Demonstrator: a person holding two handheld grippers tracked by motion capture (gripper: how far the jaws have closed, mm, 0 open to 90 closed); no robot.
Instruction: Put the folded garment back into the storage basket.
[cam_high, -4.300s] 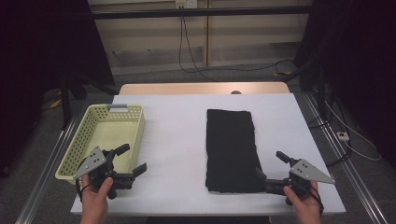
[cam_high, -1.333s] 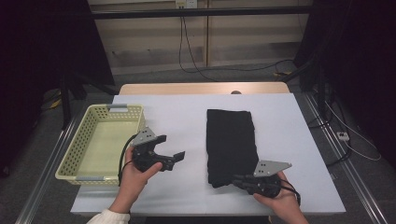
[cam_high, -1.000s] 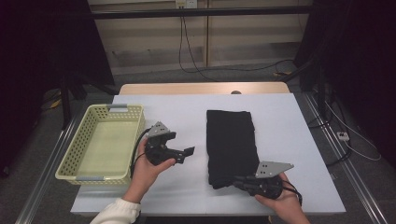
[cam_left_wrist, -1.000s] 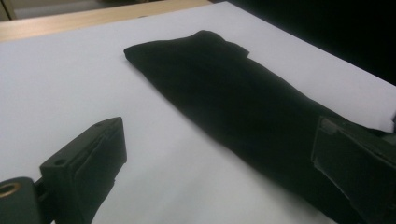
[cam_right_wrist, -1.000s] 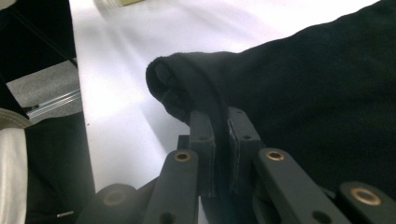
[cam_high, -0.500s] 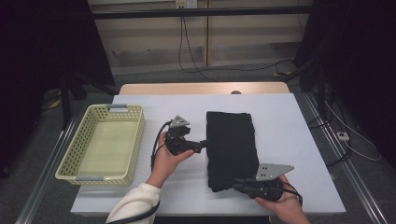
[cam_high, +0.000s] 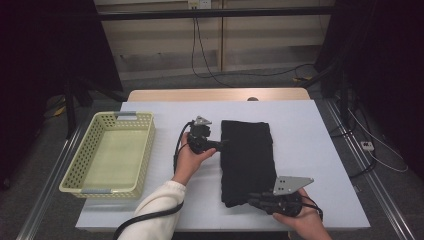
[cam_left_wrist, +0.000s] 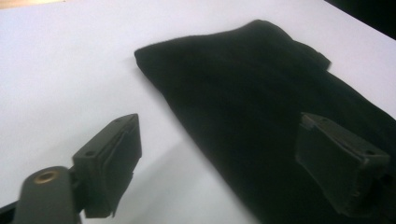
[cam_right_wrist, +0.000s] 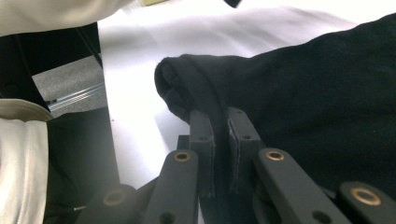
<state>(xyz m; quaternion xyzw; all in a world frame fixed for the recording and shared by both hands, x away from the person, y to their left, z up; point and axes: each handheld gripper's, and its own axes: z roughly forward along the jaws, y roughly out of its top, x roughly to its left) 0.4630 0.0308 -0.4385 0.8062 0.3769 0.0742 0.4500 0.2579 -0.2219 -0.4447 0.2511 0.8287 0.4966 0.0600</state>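
Folded black cloth (cam_high: 247, 160) lies flat on the white table (cam_high: 320, 150).

surface: white bench (cam_high: 300, 145) | on it, left: pale yellow mesh basket (cam_high: 142, 155), long side running front to back | on it, right of centre: folded black cloth (cam_high: 247, 160), lying flat, near corner lifted | basket and cloth well apart

I see pale yellow basket (cam_high: 107, 152) on white worktop (cam_high: 310, 140), near worktop's left edge, long side along that edge. Basket walls perforated, grey handle at far and near ends. Beyond worktop's far edge: wooden board (cam_high: 215, 94), then black cables (cam_high: 235, 74) on floor. Right of worktop: white power strip (cam_high: 368, 145) with cable on floor.
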